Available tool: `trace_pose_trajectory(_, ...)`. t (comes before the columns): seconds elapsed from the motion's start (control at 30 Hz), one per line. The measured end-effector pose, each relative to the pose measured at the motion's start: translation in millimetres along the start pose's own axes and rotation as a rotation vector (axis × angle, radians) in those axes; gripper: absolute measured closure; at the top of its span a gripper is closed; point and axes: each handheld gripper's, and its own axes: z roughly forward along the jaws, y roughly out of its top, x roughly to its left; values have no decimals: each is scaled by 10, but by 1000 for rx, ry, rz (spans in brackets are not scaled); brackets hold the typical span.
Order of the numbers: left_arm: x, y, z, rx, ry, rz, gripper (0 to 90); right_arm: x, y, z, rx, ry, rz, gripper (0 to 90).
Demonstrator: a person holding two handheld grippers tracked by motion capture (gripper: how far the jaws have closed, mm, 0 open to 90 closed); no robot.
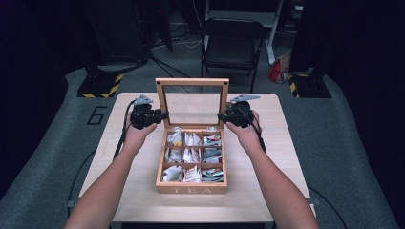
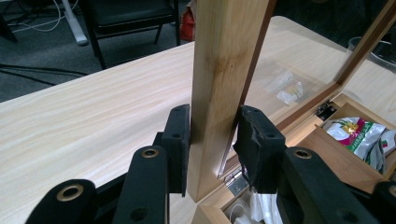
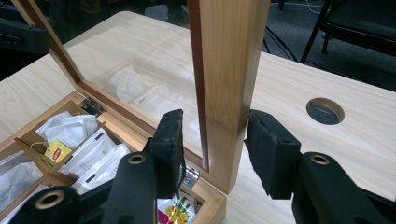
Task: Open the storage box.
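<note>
Tea box (image 1: 191,189) sits mid-table (image 1: 143,200), nearest person, nine compartments stuffed with tea bags (image 1: 192,155). Glass-paned lid (image 1: 192,84) stands upright at box's far edge. Left gripper (image 1: 161,115) clamped on lid's left frame post, both pads pressed to wood. Right gripper (image 1: 222,116) straddles right post, jaws partly open, one pad touching, other just clear. Black chair (image 1: 232,45) beyond table.

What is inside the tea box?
The tea box has nine compartments, each holding tea bags in paper or foil wrappers, mostly white, some coloured. The top wrappers cover whatever lies beneath them, so the count stays unknown.
</note>
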Motion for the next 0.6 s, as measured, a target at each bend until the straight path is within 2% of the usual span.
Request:
trace_pose_trajectory(0.13, 10, 13, 20, 6, 4, 1, 658, 15, -30, -54, 6, 0, -15, 557)
trace_pose_trajectory(0.23, 20, 28, 43, 12, 11, -5, 660, 26, -63, -94, 6, 2, -8, 563)
trace_pose_trajectory(0.43, 64, 35, 81, 16, 1, -36, 661, 90, -127, -163, 3, 22, -24, 566)
trace_pose_trajectory(0.53, 74, 41, 101, 16, 3, -48, 660, 123, -144, -186, 11, 28, -63, 566)
trace_pose_trajectory(0.6, 80, 45, 114, 17, 4, -53, 660, 144, -157, -196, 11, 35, -66, 566)
